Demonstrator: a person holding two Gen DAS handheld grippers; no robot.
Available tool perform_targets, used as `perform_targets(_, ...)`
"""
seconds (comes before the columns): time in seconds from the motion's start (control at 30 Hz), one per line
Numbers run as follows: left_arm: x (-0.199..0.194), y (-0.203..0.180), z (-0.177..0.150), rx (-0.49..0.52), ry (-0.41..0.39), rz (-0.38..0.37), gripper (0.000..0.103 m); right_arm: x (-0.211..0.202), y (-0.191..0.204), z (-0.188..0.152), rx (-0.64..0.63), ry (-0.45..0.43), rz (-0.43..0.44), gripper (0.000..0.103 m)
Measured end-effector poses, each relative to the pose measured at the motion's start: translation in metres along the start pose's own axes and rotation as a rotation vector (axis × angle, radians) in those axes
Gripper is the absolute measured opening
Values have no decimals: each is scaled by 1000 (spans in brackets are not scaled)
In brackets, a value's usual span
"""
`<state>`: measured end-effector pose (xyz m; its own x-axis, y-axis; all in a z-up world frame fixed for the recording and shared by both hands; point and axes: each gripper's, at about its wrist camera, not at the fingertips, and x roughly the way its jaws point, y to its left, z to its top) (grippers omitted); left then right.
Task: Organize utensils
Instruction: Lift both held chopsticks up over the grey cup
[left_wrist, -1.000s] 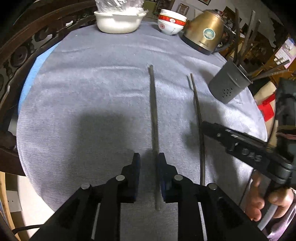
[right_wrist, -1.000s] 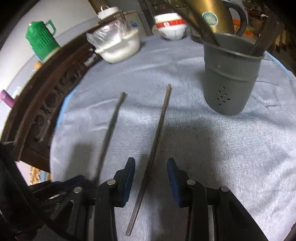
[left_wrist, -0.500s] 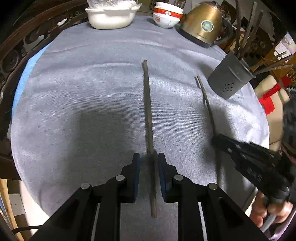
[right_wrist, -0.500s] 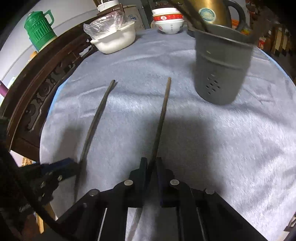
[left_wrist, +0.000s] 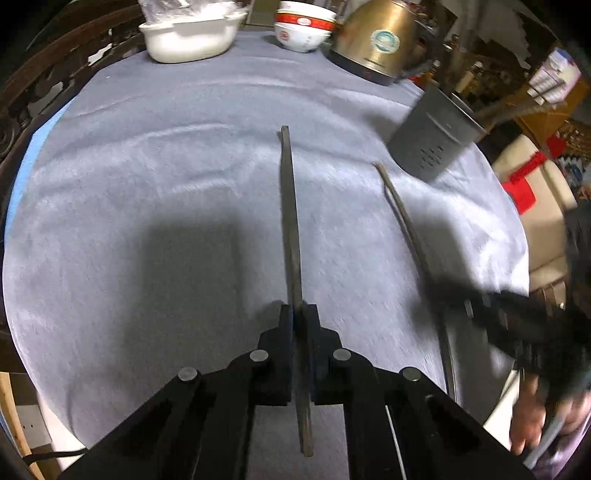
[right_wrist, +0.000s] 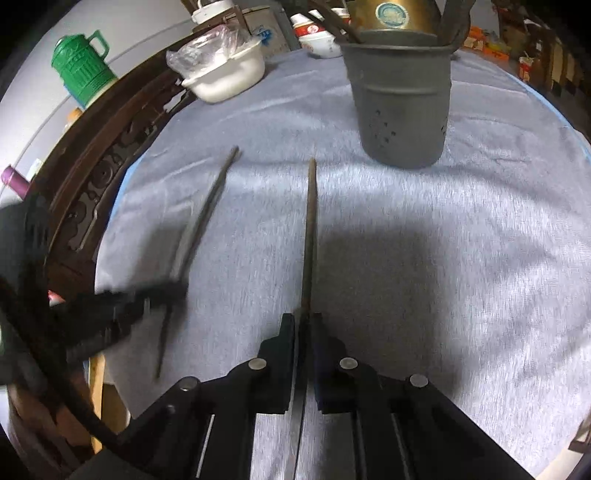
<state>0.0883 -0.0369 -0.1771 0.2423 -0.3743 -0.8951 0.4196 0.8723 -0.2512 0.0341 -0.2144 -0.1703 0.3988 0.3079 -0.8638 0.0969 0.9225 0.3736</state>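
Observation:
Two long dark chopsticks are over the grey tablecloth. My left gripper (left_wrist: 298, 312) is shut on one chopstick (left_wrist: 290, 206), which points away from me. My right gripper (right_wrist: 304, 320) is shut on the other chopstick (right_wrist: 310, 229), whose tip points toward the grey perforated utensil holder (right_wrist: 400, 107). In the left wrist view the right gripper (left_wrist: 461, 295) and its chopstick (left_wrist: 402, 218) show blurred at the right, with the holder (left_wrist: 432, 142) beyond. In the right wrist view the left gripper (right_wrist: 147, 299) and its chopstick (right_wrist: 201, 229) show blurred at the left. The holder has several utensils in it.
A brass kettle (left_wrist: 376, 40), a red-and-white bowl stack (left_wrist: 303, 31) and a white dish with plastic wrap (left_wrist: 188, 35) stand at the table's far side. A carved dark wooden chair back (right_wrist: 99, 173) curves along the left. A green jug (right_wrist: 79, 68) stands beyond it.
Both grippers have closed fully on their chopsticks. Both chopsticks have been raised a little off the cloth, and the right gripper has moved nearer the holder.

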Motion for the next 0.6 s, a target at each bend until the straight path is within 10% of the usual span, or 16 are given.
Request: perform_targets(0.6,1,15,60,-26,39,-2,37,43,1,84,43,-42,-85,9)
